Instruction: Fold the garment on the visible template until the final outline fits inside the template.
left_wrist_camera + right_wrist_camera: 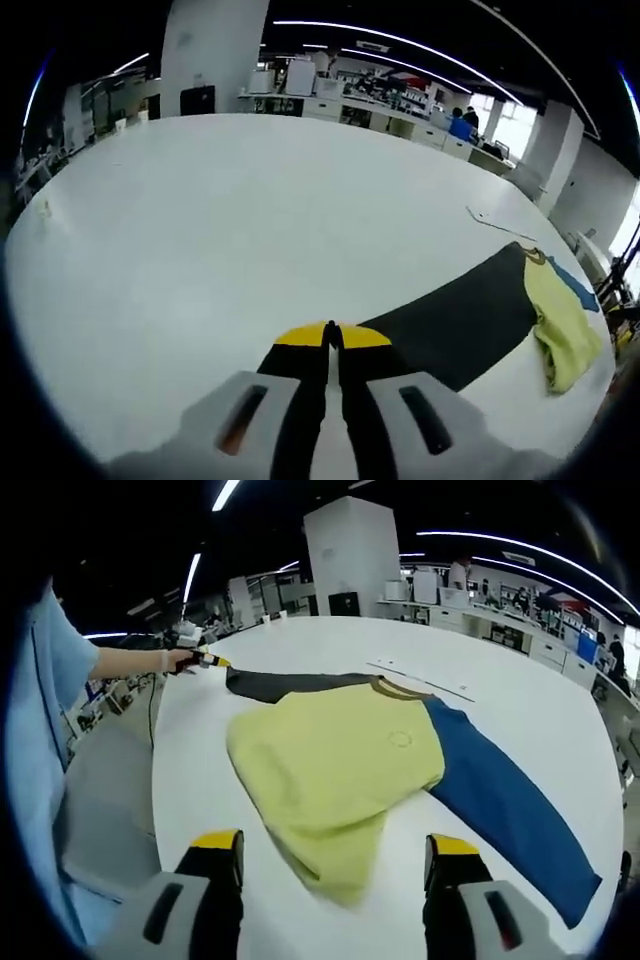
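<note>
— Lying flat on the white table [330,645], centre of the right gripper view: garment [340,765] with yellow-green body, dark grey sleeve [275,683] reaching toward upper left, blue sleeve [505,800] toward lower right. Long axis along the two sleeves, upper left to lower right; collar toward the top, hem bunched toward the bottom.

— Seen from the left gripper view?

— Sits at right of frame, grey sleeve sweeping from the jaws out to the yellow body. Left gripper [332,335] pressed together on the sleeve's end, yellow tips meeting. Right gripper [335,855] spread wide at bottom of its view, nothing between the jaws, hem just beyond.

— Anything unique to one view?

— Right gripper view: person's hand [172,661] at upper left, light blue clothing along the left edge, small round mark on the chest, too faint to read. Left gripper view: wide bare tabletop, distant desks.

— Writing?

— None legible.
</note>
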`<state>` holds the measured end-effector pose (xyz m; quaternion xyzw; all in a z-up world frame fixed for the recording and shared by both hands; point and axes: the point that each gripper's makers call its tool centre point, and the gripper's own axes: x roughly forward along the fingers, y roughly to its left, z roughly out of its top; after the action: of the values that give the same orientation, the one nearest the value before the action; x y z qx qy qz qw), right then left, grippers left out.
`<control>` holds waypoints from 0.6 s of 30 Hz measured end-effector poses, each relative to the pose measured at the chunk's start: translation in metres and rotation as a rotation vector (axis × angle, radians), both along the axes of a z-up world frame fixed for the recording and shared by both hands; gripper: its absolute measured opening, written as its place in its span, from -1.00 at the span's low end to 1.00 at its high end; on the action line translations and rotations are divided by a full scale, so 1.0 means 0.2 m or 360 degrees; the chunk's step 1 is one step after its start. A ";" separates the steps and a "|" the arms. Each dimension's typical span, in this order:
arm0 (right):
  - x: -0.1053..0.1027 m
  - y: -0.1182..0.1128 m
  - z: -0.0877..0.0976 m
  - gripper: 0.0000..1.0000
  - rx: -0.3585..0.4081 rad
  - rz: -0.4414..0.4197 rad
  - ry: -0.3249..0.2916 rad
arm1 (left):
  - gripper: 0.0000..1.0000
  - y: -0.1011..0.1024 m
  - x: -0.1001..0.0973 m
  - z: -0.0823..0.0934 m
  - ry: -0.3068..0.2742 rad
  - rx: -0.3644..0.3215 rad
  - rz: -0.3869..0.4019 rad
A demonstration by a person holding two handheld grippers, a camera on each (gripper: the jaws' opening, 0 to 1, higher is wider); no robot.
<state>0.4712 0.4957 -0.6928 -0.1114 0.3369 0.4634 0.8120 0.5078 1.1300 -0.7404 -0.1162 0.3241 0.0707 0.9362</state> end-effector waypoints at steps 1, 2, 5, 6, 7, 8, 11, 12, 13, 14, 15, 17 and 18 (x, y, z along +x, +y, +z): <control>0.00 0.00 0.00 0.47 0.0001 -0.0006 -0.0001 | -1.00 0.01 0.00 -0.01 0.0005 0.0000 0.0003; 0.00 -0.01 0.01 0.47 -0.0002 -0.0014 0.0001 | -1.00 0.01 0.01 -0.03 0.0011 0.0001 0.0005; 0.01 -0.03 0.00 0.47 -0.0021 -0.0030 -0.0003 | -1.00 0.02 0.03 -0.08 0.0026 -0.0008 0.0009; 0.01 -0.04 0.00 0.47 -0.0027 -0.0040 0.0000 | -1.00 0.03 0.03 -0.09 0.0035 -0.0012 0.0009; 0.01 -0.04 0.00 0.47 -0.0030 -0.0046 0.0003 | -1.00 0.02 0.04 -0.10 0.0041 -0.0015 0.0006; 0.01 -0.05 0.00 0.47 -0.0034 -0.0053 0.0003 | -1.00 0.02 0.04 -0.11 0.0043 -0.0017 0.0002; 0.01 -0.04 -0.01 0.47 -0.0031 -0.0068 0.0014 | -1.00 0.01 0.03 -0.12 0.0038 -0.0028 0.0007; 0.00 -0.04 -0.02 0.47 -0.0034 -0.0067 0.0019 | -1.00 0.02 0.02 -0.13 0.0040 -0.0033 0.0009; 0.00 -0.04 -0.02 0.47 -0.0041 -0.0063 0.0023 | -1.00 0.02 0.02 -0.13 0.0038 -0.0041 0.0010; 0.00 -0.04 -0.03 0.47 -0.0046 -0.0057 0.0025 | -1.00 0.01 0.01 -0.13 0.0035 -0.0045 0.0010; -0.01 -0.03 -0.03 0.47 -0.0046 -0.0053 0.0027 | -1.00 0.01 0.01 -0.13 0.0025 -0.0048 -0.0005; -0.01 -0.02 -0.03 0.47 -0.0046 -0.0049 0.0028 | -1.00 0.01 0.01 -0.14 0.0031 -0.0047 -0.0011; -0.01 -0.02 -0.03 0.47 -0.0045 -0.0049 0.0028 | -1.00 0.01 0.00 -0.15 0.0037 -0.0049 -0.0015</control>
<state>0.4691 0.4918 -0.6980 -0.1134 0.3522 0.4471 0.8144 0.5081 1.1327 -0.7700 -0.1283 0.3366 0.0628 0.9307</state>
